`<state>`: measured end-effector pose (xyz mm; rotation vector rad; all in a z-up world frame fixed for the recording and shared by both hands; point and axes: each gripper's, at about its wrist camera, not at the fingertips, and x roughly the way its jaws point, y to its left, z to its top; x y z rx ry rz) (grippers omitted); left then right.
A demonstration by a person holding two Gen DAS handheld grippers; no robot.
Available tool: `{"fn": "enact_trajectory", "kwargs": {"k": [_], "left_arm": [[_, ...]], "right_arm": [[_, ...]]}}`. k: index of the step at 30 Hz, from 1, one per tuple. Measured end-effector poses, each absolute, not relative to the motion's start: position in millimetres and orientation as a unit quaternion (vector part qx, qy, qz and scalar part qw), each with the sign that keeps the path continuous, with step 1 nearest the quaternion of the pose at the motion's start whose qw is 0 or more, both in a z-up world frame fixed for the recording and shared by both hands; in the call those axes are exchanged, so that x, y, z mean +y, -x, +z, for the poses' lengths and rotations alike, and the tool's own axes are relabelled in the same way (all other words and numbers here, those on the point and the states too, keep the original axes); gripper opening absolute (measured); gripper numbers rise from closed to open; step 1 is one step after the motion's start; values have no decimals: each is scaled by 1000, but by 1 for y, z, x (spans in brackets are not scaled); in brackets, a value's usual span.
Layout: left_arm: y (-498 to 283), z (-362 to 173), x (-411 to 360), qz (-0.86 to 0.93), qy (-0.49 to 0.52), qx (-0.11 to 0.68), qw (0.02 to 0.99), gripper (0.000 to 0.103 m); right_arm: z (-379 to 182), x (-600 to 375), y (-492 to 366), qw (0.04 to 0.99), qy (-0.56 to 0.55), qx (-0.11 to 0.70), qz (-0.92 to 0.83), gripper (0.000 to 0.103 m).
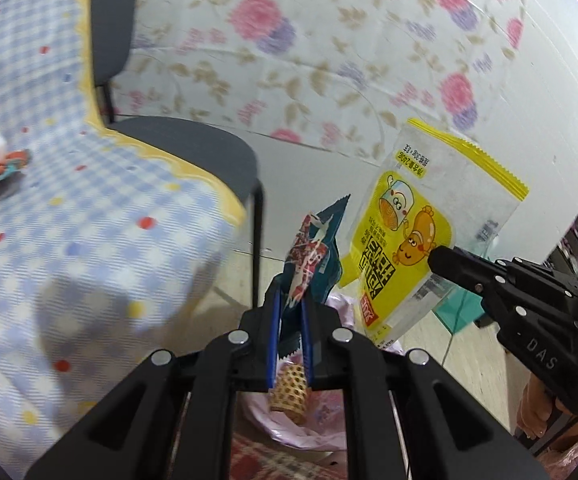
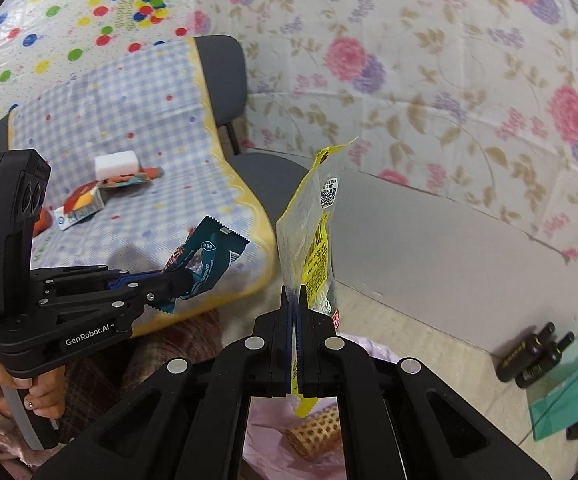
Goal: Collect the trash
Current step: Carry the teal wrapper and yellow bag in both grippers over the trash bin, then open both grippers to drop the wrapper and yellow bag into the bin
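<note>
Left wrist view shows the left gripper [image 1: 291,312] closed on a teal snack wrapper [image 1: 321,256], and the right gripper [image 2: 296,320] is clamped on a yellow sausage bag [image 2: 313,240]. Both pieces hang over a pink trash bag [image 2: 273,428] on the floor, where a waffle-pattern wrapper [image 2: 315,434] already lies. So I judge the task is about in the middle: two pieces wait to be dropped. On the checkered table cloth [image 2: 137,112] remain a small carton [image 2: 83,204] and an orange wrapper [image 2: 133,178] under a white block [image 2: 115,164], probably a sponge.
</note>
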<state>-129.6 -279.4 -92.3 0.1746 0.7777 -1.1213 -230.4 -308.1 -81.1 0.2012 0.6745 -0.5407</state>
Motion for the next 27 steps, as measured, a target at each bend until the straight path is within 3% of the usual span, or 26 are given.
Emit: {"fn": "enact_trajectory", "kwargs": {"k": [14, 16, 18, 20, 24, 27], "left_arm": [[152, -130, -332, -529, -136, 387, 743, 8], [153, -134, -337, -529, -144, 393, 738, 15], [153, -140, -342, -527, -151, 405, 732, 41], [151, -144, -343, -527, -148, 412, 728, 53], [149, -147, -344, -524, -148, 420, 726, 53], [145, -144, -341, -518, -143, 419, 732, 53]], "right_arm": [[-122, -338, 270, 882, -158, 339, -287, 5], [-131, -345, 271, 878, -171, 342, -287, 7], [-139, -349, 272, 873, -181, 348, -289, 10], [-145, -353, 274, 867, -191, 353, -294, 15], [-149, -359, 278, 863, -197, 354, -302, 27], [-146, -361, 280, 863, -197, 350, -307, 29]]}}
